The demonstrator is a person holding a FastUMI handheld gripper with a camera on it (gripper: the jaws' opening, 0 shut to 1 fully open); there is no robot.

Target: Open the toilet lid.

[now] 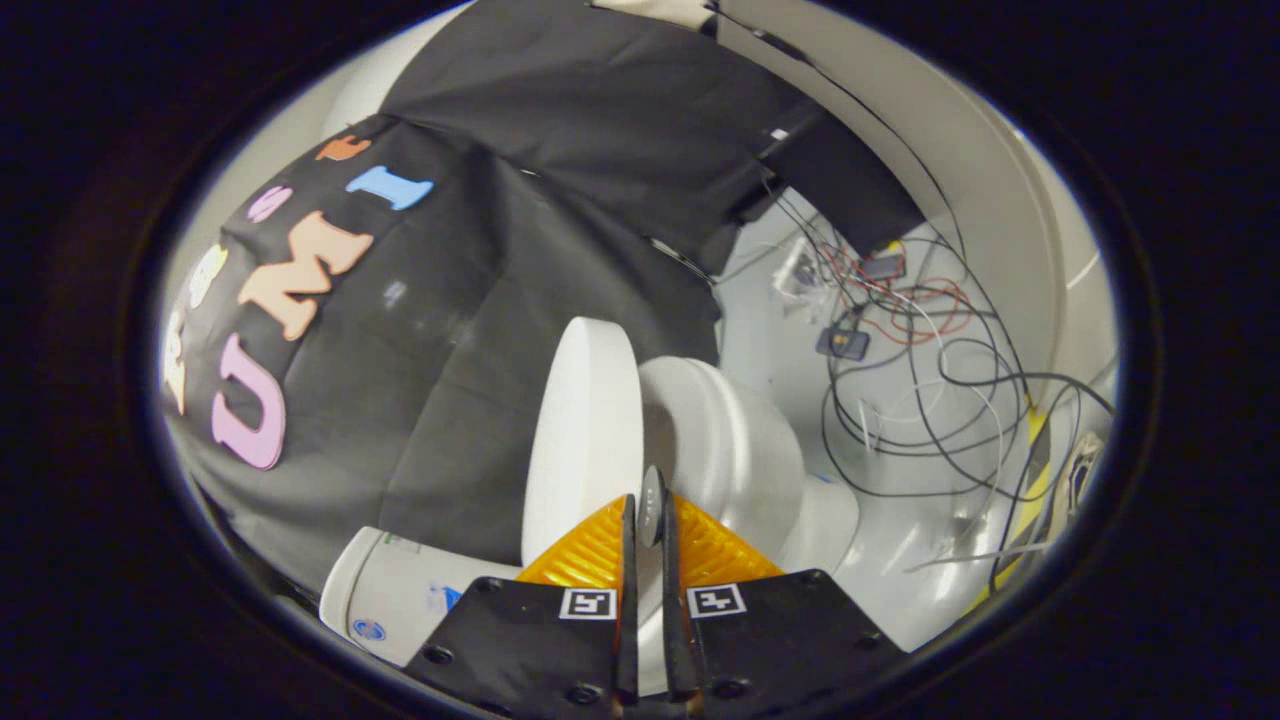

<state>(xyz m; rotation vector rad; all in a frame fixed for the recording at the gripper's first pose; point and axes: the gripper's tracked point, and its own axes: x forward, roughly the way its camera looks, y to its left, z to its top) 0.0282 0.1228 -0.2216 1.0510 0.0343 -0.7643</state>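
Gripper view | claw [645, 515] nearly closed at raised lid [583, 430] | cables [930, 400] beyond

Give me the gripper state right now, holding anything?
Gripper: shut on the small grey tab at the raised toilet lid edge, both fingers pressing it.

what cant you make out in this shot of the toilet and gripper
- Gripper, gripper view: fingers nearly closed around a thin tab; whether both press it is unclear.
- Toilet lid: lower edge hidden behind the fingers.
- Toilet bowl: inside hidden by its own rim.
- White tank: labels too small to read.
- Cables: ends lost in the tangle.
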